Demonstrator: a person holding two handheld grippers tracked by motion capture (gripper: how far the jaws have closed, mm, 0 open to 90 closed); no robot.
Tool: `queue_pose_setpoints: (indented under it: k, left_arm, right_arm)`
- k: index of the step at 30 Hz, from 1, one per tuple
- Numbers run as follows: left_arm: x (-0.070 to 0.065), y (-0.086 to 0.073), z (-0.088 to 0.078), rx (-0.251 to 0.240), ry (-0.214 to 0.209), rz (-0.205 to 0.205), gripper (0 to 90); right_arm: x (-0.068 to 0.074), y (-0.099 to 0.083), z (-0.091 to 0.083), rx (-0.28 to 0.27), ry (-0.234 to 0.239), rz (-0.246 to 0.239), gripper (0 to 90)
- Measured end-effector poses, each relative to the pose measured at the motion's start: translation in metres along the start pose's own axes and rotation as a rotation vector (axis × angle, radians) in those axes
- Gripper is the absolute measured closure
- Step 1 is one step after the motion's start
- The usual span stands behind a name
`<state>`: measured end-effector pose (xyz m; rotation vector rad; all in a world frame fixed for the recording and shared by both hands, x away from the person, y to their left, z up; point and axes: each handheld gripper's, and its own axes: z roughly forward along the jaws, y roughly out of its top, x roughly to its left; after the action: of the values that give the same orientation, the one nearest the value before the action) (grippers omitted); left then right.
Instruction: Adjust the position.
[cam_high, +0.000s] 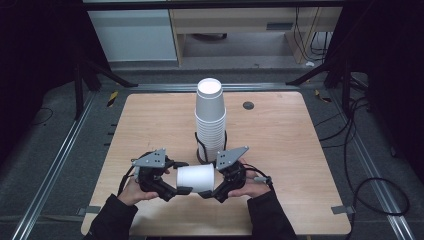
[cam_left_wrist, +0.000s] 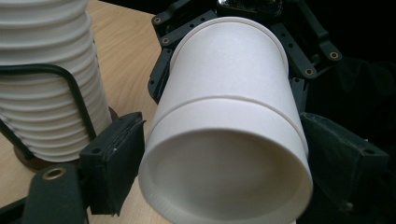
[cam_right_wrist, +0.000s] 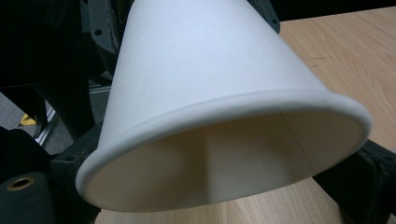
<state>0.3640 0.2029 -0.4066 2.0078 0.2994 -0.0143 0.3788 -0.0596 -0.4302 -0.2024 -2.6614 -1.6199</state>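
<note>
A plain white paper cup (cam_high: 196, 178) lies sideways above the tabletop (cam_high: 280, 145) between both grippers, near the cup stack (cam_high: 210, 120). The right gripper (cam_high: 209, 194) clamps its rolled rim. The left gripper (cam_high: 181, 190) has its pads apart beside the base end.

White paper cup (cam_high: 196, 178), lying sideways, above table's near edge

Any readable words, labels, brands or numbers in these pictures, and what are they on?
None can be read. The paper cup held between the grippers and the stack of cups are plain white; the wooden table carries no print. The yellow-and-black marks on the floor are stripes, not text.
</note>
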Motion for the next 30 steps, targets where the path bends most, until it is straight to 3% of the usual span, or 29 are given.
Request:
queue_pose_setpoints:
  k: [5, 8, 15, 19, 30]
  left_arm:
    - [0.0, 0.002, -0.008, 0.01, 0.02, 0.012, 13.1]
    - [0.002, 0.0, -0.011, 0.048, 0.045, 0.012, 11.8]
    - [0.008, -0.011, -0.001, 0.189, 0.084, 0.017, 11.0]
    - [0.008, -0.013, 0.006, 0.241, 0.085, 0.029, 11.1]
    - [0.008, -0.015, 0.011, 0.305, 0.089, 0.05, 11.3]
  right_arm:
    - [-0.003, 0.003, -0.008, 0.018, -0.026, -0.005, 8.3]
    - [-0.006, 0.008, -0.016, 0.051, -0.05, -0.019, 8.3]
    - [-0.01, 0.021, -0.023, 0.168, -0.095, -0.058, 8.1]
    - [-0.011, 0.028, -0.021, 0.22, -0.097, -0.076, 8.1]
    - [-0.008, 0.042, 0.003, 0.373, -0.08, -0.13, 8.1]
